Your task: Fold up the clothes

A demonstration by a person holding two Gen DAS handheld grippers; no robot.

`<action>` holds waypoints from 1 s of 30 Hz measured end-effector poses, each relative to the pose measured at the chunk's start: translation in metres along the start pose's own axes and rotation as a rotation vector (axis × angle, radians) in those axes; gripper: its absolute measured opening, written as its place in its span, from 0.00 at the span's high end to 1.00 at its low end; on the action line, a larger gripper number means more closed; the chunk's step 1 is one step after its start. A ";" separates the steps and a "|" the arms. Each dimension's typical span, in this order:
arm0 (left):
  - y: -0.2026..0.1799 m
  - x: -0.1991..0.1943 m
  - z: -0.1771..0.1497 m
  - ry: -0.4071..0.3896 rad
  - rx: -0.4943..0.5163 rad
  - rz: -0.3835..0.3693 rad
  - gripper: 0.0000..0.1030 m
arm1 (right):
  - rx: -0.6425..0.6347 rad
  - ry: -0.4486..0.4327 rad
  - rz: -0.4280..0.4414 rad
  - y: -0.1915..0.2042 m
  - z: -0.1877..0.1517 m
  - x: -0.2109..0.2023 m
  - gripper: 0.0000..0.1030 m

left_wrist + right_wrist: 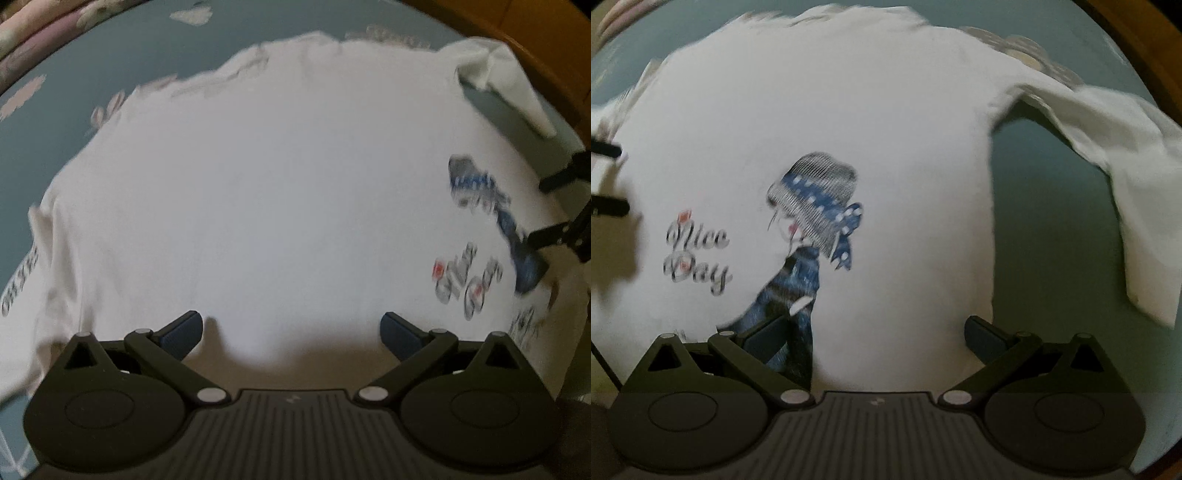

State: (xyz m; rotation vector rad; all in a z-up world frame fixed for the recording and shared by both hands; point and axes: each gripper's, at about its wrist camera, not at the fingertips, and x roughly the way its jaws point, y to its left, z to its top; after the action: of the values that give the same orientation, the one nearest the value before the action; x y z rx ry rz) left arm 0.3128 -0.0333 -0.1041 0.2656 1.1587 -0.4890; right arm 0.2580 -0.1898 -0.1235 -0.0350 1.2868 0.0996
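Note:
A white long-sleeved shirt (pixel 258 192) lies spread flat on a blue-grey sheet. It has a print of a girl in a blue hat (pixel 812 236) and the words "Nice Day" (pixel 696 258). One sleeve (pixel 1115 173) lies bent at the right. My left gripper (pixel 291 332) is open and empty, low over the plain part of the shirt. My right gripper (pixel 879 339) is open and empty, over the shirt's near edge by the print. The right gripper's fingers (pixel 554 206) show at the right edge of the left wrist view.
The blue-grey sheet (pixel 1045 229) has pale flower shapes (pixel 192 14). A wooden edge (pixel 535 44) runs along the far right. Pink floral bedding (pixel 33 33) lies at the far left. The left gripper's fingers (pixel 605 177) enter the right wrist view from the left.

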 end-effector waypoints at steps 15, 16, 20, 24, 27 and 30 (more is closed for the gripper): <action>-0.012 0.004 0.064 -0.109 -0.138 0.022 0.17 | 0.238 -0.097 -0.174 -0.130 0.015 -0.033 0.27; -0.014 0.004 0.068 -0.109 -0.149 0.027 0.17 | 0.252 -0.118 -0.192 -0.145 0.016 -0.039 0.27; -0.027 0.008 0.080 -0.099 -0.197 0.045 0.17 | 0.311 -0.169 -0.267 -0.191 0.010 -0.056 0.28; -0.046 0.018 0.094 -0.104 -0.216 0.047 0.17 | 0.358 -0.186 -0.276 -0.232 0.012 -0.046 0.29; -0.060 0.027 0.106 -0.107 -0.222 0.042 0.17 | 0.377 -0.179 -0.254 -0.250 0.010 -0.035 0.35; -0.074 0.035 0.118 -0.101 -0.216 0.033 0.17 | 0.406 -0.185 -0.201 -0.260 0.008 -0.031 0.36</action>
State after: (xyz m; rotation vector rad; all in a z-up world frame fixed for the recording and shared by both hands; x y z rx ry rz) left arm 0.3821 -0.1576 -0.0875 0.0724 1.0965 -0.3409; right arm 0.2816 -0.4495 -0.0989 0.1891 1.0923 -0.3243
